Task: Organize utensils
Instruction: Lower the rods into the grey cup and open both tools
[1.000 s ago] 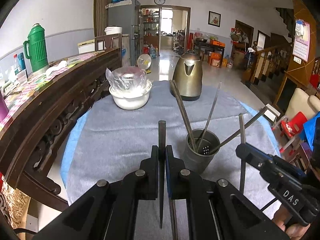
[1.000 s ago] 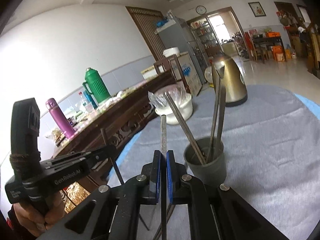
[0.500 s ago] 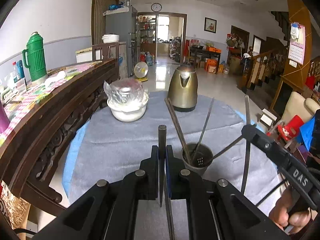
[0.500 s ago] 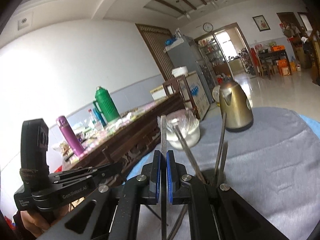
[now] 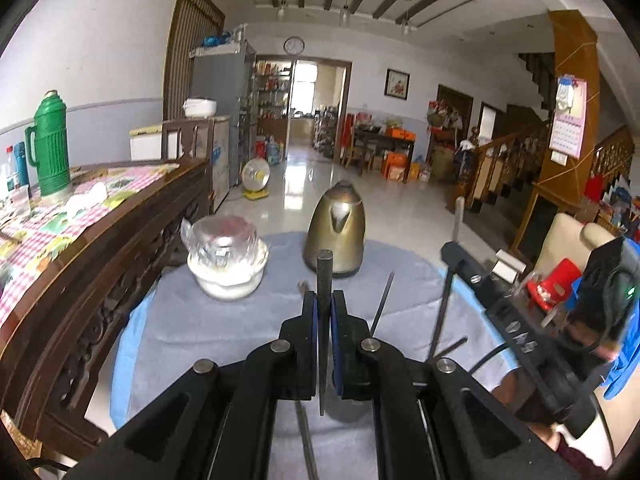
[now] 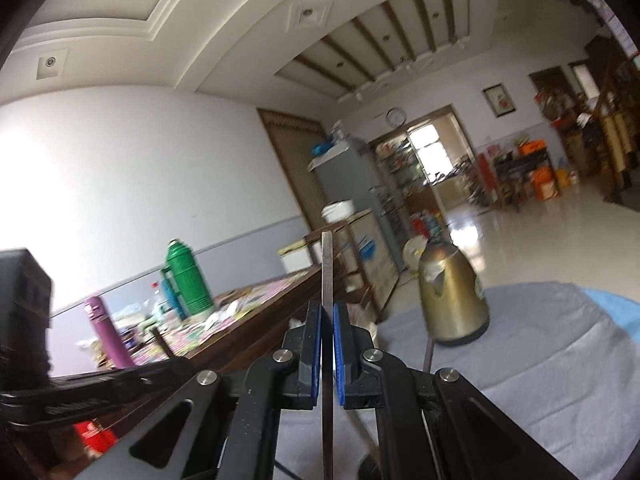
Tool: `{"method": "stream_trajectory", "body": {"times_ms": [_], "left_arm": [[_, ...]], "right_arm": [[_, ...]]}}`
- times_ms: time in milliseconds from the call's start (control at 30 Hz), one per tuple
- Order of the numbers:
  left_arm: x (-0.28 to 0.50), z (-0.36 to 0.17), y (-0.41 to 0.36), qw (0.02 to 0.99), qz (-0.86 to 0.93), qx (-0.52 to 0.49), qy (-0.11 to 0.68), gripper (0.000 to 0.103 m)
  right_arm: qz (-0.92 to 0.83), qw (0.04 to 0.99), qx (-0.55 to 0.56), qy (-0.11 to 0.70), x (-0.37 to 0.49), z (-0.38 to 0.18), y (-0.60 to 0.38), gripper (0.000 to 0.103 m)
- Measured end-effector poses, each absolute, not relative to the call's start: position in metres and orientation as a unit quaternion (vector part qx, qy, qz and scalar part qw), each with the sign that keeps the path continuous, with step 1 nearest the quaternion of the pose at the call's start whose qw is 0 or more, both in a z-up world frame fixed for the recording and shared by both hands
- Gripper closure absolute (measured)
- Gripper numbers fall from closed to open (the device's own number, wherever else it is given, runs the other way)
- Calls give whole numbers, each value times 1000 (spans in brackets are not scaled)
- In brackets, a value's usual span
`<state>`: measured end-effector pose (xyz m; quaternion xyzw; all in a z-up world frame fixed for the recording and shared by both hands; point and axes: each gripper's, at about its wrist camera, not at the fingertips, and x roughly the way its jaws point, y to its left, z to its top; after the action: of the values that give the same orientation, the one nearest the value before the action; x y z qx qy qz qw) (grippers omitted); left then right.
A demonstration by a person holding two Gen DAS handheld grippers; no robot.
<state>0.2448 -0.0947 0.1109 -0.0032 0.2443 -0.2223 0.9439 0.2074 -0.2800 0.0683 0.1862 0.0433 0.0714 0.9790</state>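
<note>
your left gripper points a little downward over the grey cloth, its jaws pinched tight on a dark chopstick that stands upright between the blue pads, top end above them and lower end hanging below. your right gripper points about level toward the wall, also clamped on an upright chopstick. in the left view your right hand holds its tool off to the right, near the cloth's edge. the brass kettle and a wrapped white bowl sit further back on the cloth.
</note>
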Motion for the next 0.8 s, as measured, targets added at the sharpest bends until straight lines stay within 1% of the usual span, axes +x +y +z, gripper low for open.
{"method": "stream_trajectory", "body": {"times_ms": [400, 800], "left_arm": [[257, 100, -108, 942, -247, -25, 225, 97], [261, 97, -112, 944, -257, -37, 204, 97]], "right_arm": [[-63, 986, 158, 0, 230, 60, -277, 97], [-115, 983, 144, -10, 247, 57, -274, 97]]}}
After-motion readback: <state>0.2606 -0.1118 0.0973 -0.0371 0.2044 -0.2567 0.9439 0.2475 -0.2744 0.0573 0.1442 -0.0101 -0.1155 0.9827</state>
